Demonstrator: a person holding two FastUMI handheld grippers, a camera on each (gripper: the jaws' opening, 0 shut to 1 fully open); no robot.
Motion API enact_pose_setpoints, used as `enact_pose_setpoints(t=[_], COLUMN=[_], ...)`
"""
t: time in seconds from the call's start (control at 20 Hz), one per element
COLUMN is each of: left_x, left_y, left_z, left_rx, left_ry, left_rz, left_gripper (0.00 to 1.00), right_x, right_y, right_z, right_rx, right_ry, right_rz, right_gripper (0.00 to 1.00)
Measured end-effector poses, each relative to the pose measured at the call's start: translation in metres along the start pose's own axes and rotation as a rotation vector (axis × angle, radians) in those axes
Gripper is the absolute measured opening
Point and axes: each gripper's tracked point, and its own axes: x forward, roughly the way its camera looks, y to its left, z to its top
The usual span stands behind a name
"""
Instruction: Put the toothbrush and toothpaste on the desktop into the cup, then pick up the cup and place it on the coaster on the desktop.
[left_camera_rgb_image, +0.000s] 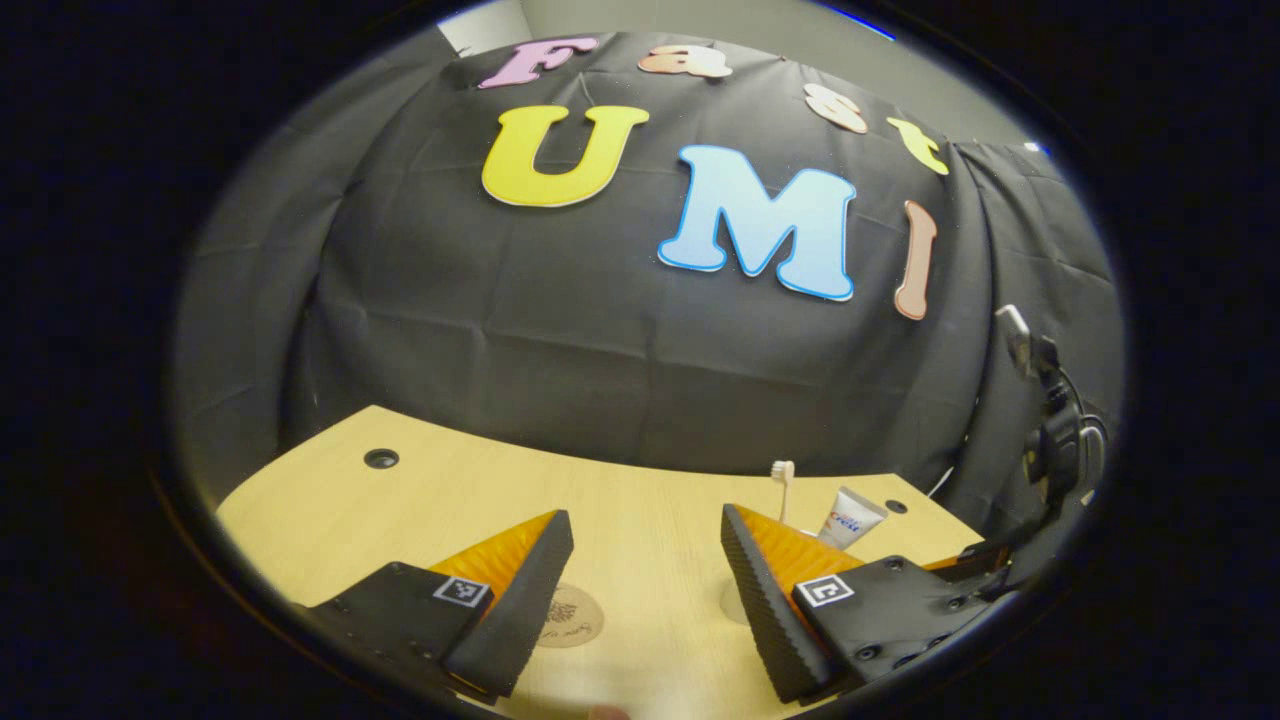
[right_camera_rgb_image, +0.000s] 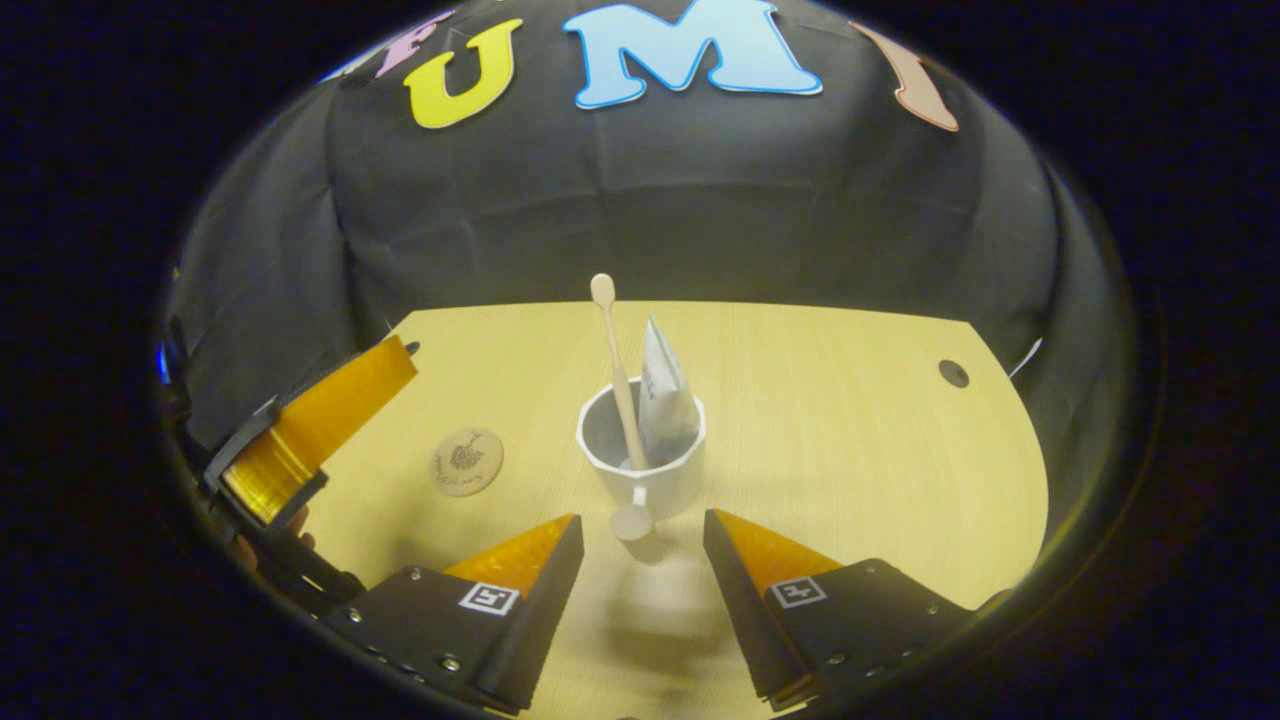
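Facing the white ceramic cup (right_camera_rgb_image: 643, 450) squarely, we find the right gripper (right_camera_rgb_image: 633, 560) jaws apart, the cup's handle pointing between them; the pale wooden toothbrush (right_camera_rgb_image: 618, 370) and white toothpaste tube (right_camera_rgb_image: 665, 395) stand upright inside. We judge this hand nearer. The round wooden coaster (right_camera_rgb_image: 467, 461) lies left of the cup on the light wooden desktop (right_camera_rgb_image: 850, 450); the left gripper (left_camera_rgb_image: 647, 590), also open, half hides it.

Left gripper view: cup (left_camera_rgb_image: 735, 603) mostly hidden behind the left claw (left_camera_rgb_image: 648, 590)'s right-hand finger, a sliver of its wall showing; toothbrush (left_camera_rgb_image: 783, 490) and toothpaste tube (left_camera_rgb_image: 850, 518) visible by their upper ends alone; coaster (left_camera_rgb_image: 572, 616) partly covered by the other finger. Right gripper view: coaster print too small to make out; toothbrush and tube bottoms concealed inside the cup; left claw cut off at the picture's edge.
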Motion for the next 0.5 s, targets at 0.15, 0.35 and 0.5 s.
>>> enact_pose_setpoints(t=[0.15, 0.35, 0.5], left_x=[-0.008, -0.012, -0.012], left_y=[0.01, 0.019, 0.026], left_z=[0.001, -0.005, -0.013], left_rx=[0.009, 0.002, -0.005], left_ry=[-0.003, 0.015, 0.034], left_rz=[0.007, 0.005, 0.008], left_gripper=[0.95, 0.95, 0.95], right_x=[0.014, 0.031, 0.042], right_y=[-0.001, -0.001, -0.005], right_z=[-0.002, -0.011, -0.013], right_rx=[-0.004, 0.015, -0.002], right_ry=[0.068, 0.168, 0.227], right_rz=[-0.028, -0.042, -0.074], right_gripper=[0.76, 0.76, 0.76])
